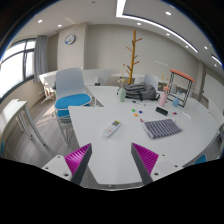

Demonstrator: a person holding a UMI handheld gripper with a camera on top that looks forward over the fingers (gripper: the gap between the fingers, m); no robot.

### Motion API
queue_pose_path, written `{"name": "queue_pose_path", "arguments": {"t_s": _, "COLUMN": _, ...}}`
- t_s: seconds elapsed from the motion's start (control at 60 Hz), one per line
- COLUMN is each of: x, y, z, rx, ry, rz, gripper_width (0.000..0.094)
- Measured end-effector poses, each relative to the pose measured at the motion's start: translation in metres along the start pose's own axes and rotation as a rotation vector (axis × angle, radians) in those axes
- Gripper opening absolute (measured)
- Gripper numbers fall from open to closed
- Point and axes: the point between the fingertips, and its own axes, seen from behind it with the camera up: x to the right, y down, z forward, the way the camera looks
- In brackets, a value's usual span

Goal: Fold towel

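In the gripper view, the gripper (112, 160) hangs above the near edge of a white table (105, 135), its 2 fingers spread wide apart with nothing between them. The left magenta pad (77, 157) and the right magenta pad (147, 156) both show over bare tabletop.

The towel (162, 128), a grey ribbed cloth lying flat in a rough rectangle, rests on the table ahead of the right finger and a little to its right, well apart from it. A white remote control (112, 128) lies just beyond the gap between the fingers, angled on the tabletop. A small dark object (138, 118), too small to name, sits past the remote.

At the far side of the table stands a stack of papers or books (136, 92), and to the right of it a small red-framed rack (178, 88) with coloured items about its base.

A chair with a blue seat (72, 100) stands to the left of the table. Beyond it a wooden coat stand (133, 55) rises against the far wall, where a round wall clock (70, 40) hangs. A window (18, 65) lights the left side of the room.
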Motion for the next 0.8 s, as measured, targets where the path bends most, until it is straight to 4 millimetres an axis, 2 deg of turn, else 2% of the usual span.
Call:
{"name": "queue_pose_path", "arguments": {"t_s": 0.067, "x": 0.009, "y": -0.003, "z": 0.002, "rx": 0.012, "ry": 0.024, "rz": -0.004, "gripper_width": 0.0852}}
{"name": "queue_pose_path", "arguments": {"t_s": 0.083, "x": 0.021, "y": -0.006, "z": 0.007, "rx": 0.012, "ry": 0.025, "rz": -0.005, "gripper_width": 0.0853}}
{"name": "queue_pose_path", "arguments": {"t_s": 0.183, "x": 0.052, "y": -0.006, "z": 0.017, "rx": 0.003, "ry": 0.059, "rz": 0.011, "gripper_width": 0.0852}}
{"name": "queue_pose_path", "arguments": {"t_s": 0.25, "x": 0.065, "y": -0.001, "z": 0.02, "rx": -0.005, "ry": 0.091, "rz": 0.027, "gripper_width": 0.0852}}
{"name": "queue_pose_path", "arguments": {"t_s": 0.333, "x": 0.09, "y": 0.008, "z": 0.035, "rx": -0.014, "ry": 0.117, "rz": 0.029, "gripper_width": 0.0852}}
{"name": "queue_pose_path", "arguments": {"t_s": 0.35, "x": 0.094, "y": 0.007, "z": 0.026, "rx": -0.02, "ry": 0.12, "rz": 0.029, "gripper_width": 0.0852}}
{"name": "queue_pose_path", "arguments": {"t_s": 0.483, "x": 0.129, "y": 0.018, "z": 0.04, "rx": -0.03, "ry": 0.146, "rz": 0.006, "gripper_width": 0.0853}}
{"name": "queue_pose_path", "arguments": {"t_s": 0.7, "x": 0.174, "y": 0.032, "z": 0.066, "rx": -0.035, "ry": 0.12, "rz": -0.041, "gripper_width": 0.0853}}
{"name": "queue_pose_path", "arguments": {"t_s": 0.8, "x": 0.188, "y": 0.035, "z": 0.085, "rx": -0.037, "ry": 0.099, "rz": -0.033, "gripper_width": 0.0855}}
